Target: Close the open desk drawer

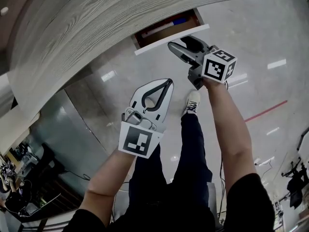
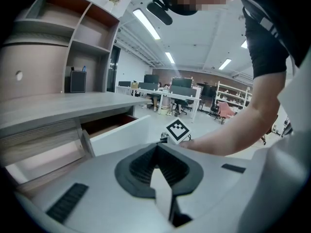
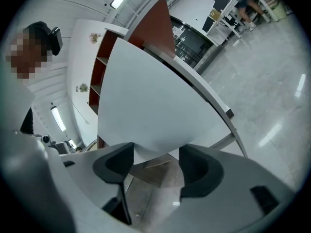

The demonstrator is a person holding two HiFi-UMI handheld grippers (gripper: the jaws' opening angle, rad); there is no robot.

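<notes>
The open drawer (image 1: 166, 28) sticks out from under the grey wood-grain desk (image 1: 87, 23), its white front panel (image 1: 171, 38) facing the floor side. My right gripper (image 1: 178, 43) is open, right at that panel. In the right gripper view the panel (image 3: 150, 106) fills the space ahead of the right gripper (image 3: 155, 161), its lower corner between the spread pads; I cannot tell whether they touch. My left gripper (image 1: 166, 87) is shut and empty, held lower and away from the drawer. The left gripper view shows the left gripper (image 2: 156, 152) below the drawer front (image 2: 121, 134).
A blue-tipped pen (image 1: 176, 21) lies inside the drawer. The person's legs and white shoe (image 1: 192, 102) stand on the glossy floor below the drawer. A shelf unit (image 2: 73, 42) rises on the desk. Office desks and chairs (image 2: 175, 98) stand far behind.
</notes>
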